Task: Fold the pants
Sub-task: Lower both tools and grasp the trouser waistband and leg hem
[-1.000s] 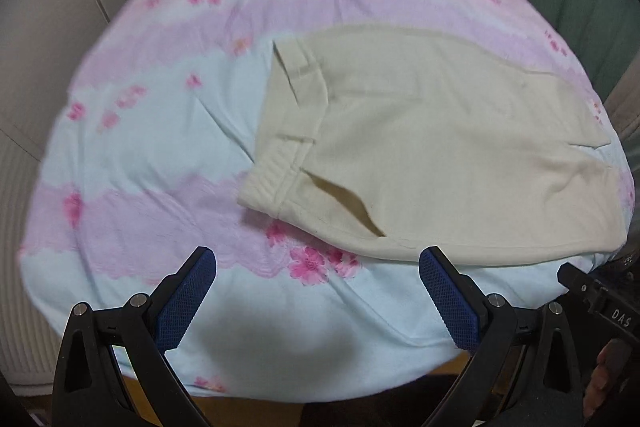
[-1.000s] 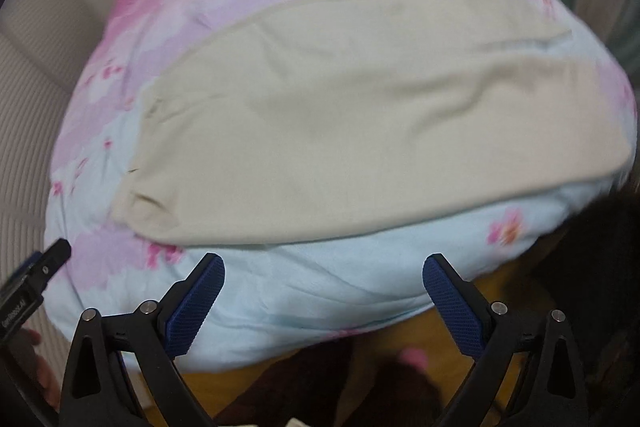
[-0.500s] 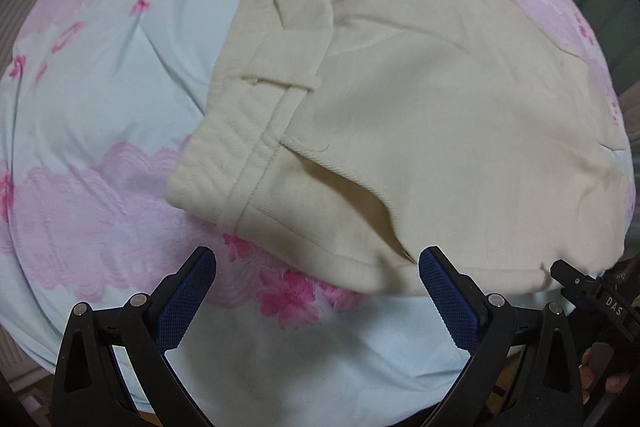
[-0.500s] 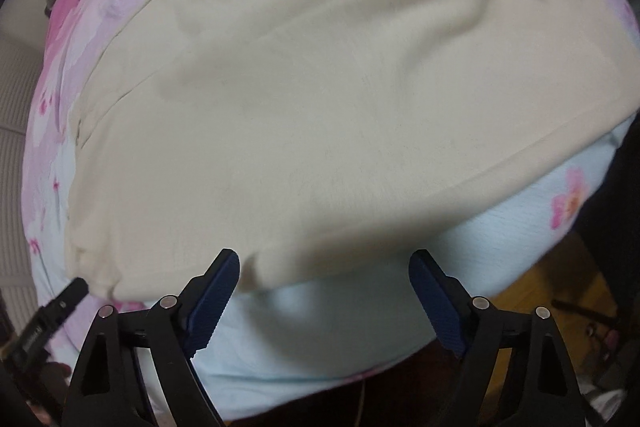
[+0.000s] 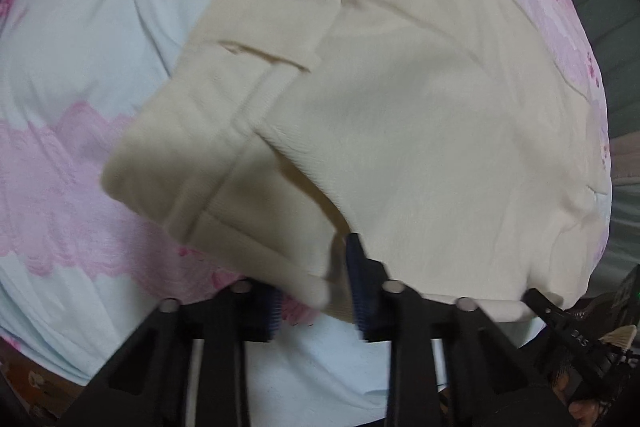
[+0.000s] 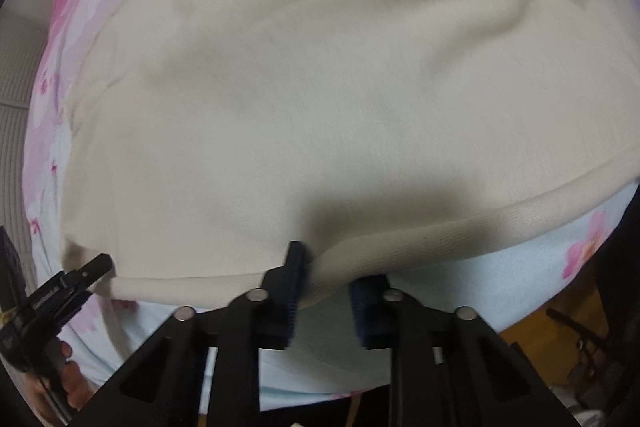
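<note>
Floral bedspread (image 5: 80, 155) (pink, pale blue) — rumpled

Soft cloth, matt plastic, bare metal pins

The cream pants (image 5: 420, 115) are matt, finely ribbed cloth; the pink floral bedcover (image 5: 80, 27) at nine o'clock is smooth, thin cloth; the left gripper (image 5: 314, 301) is matt black plastic with ridged blue pads (image 5: 356, 279) and dull metal pins.

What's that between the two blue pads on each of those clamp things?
The near edge of the cream pants. The left gripper pinches it near the waistband in the left wrist view; the right gripper pinches it further along in the right wrist view.
</note>
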